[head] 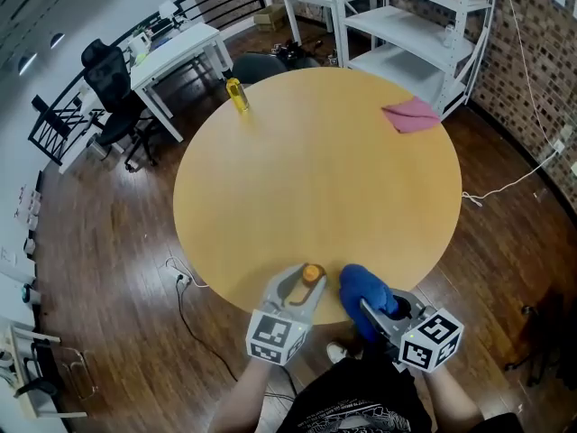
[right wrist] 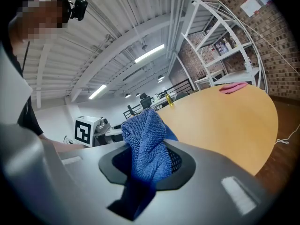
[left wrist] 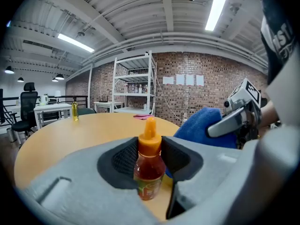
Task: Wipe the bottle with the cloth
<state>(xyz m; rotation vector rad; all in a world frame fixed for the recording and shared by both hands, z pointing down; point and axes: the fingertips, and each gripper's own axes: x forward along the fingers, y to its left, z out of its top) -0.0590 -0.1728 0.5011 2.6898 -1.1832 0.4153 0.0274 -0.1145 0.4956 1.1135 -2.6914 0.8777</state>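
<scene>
the left tool [left wrist: 150,159] is pale grey with black ribbed pads [left wrist: 119,163]. the bottle [left wrist: 149,170] between them has an orange cap, red-orange sauce and a label in green and orange. the right tool [right wrist: 147,168] is the same grey and black, around a deep blue, nubbly cloth [right wrist: 146,142]. each tool's cube [head: 274,336] is white with black square markers. under both tools the tabletop [head: 315,179] is plain honey tan. far beyond them lie a pink cloth [head: 412,115] and a yellow bottle [head: 236,94]. the floor [head: 108,242] is dark brown wood, and the wall [left wrist: 187,102] is red-brown brick.
</scene>
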